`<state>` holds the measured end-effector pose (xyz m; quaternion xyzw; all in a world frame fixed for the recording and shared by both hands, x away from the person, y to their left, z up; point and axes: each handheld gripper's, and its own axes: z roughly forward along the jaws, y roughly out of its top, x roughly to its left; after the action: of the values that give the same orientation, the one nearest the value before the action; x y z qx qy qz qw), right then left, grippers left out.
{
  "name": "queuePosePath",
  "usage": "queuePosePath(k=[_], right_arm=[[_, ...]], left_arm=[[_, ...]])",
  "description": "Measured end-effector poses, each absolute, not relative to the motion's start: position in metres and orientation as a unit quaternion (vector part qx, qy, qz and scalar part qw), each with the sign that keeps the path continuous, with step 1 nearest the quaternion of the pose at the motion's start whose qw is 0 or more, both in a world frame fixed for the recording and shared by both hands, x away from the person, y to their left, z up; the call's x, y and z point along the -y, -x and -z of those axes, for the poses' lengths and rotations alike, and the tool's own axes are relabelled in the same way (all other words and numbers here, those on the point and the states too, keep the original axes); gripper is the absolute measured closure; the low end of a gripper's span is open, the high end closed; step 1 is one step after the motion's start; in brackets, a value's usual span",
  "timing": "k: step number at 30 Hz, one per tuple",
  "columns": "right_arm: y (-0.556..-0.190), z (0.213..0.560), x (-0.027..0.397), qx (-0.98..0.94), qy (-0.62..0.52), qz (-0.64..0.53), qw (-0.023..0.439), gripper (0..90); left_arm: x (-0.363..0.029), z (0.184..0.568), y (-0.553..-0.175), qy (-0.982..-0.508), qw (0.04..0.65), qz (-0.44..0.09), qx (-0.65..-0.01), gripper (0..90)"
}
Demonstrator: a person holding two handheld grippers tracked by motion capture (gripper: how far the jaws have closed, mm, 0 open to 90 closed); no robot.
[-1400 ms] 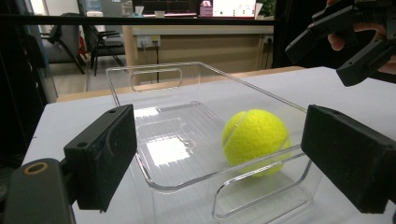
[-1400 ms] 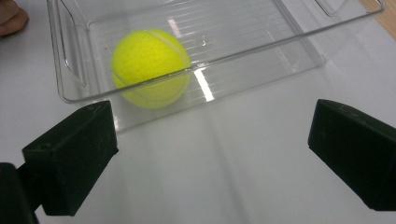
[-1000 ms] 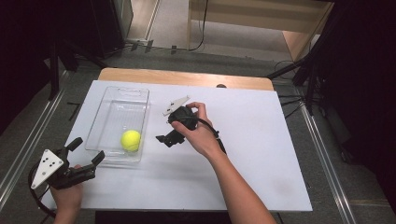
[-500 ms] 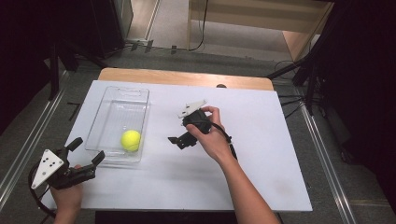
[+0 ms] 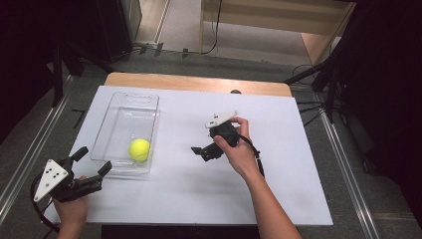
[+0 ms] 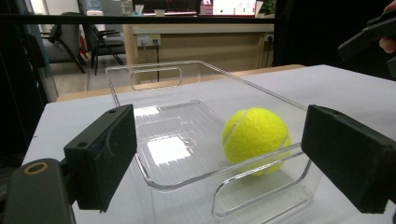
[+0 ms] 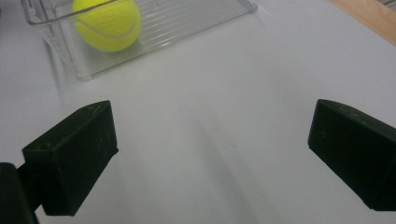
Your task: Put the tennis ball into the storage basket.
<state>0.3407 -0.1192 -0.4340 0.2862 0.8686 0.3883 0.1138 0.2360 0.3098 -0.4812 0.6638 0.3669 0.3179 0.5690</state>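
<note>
A yellow tennis ball (image 5: 139, 149) lies in the near end of a clear plastic tray (image 5: 130, 115) on the white table. My left gripper (image 5: 92, 162) stands open at the tray's near left corner; in its own view the ball (image 6: 256, 140) sits behind the tray's near wall (image 6: 261, 182), between the jaws. My right gripper (image 5: 201, 152) is open over the middle of the table, to the right of the tray, with nothing between its jaws. In its view the ball (image 7: 106, 24) and the tray (image 7: 187, 18) show at the top left.
The white tabletop (image 5: 278, 164) has bare room right of the tray and along the front. A wooden strip (image 5: 199, 83) runs along its far edge. Metal rails (image 5: 343, 164) flank the table on both sides.
My right gripper has drawn back to the right, away from the tray, toward the table's middle. The left gripper and the ball have stayed where they were.
</note>
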Motion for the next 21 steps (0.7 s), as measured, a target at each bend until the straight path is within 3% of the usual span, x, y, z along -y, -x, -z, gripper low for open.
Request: queuePosePath(k=[21], right_arm=[[-0.321,0.447,0.162,-0.846,-0.318,-0.409,0.126,0.4]], left_arm=[[-0.31,0.481,-0.236,-0.664,0.568,-0.318,-0.367,11.1]])
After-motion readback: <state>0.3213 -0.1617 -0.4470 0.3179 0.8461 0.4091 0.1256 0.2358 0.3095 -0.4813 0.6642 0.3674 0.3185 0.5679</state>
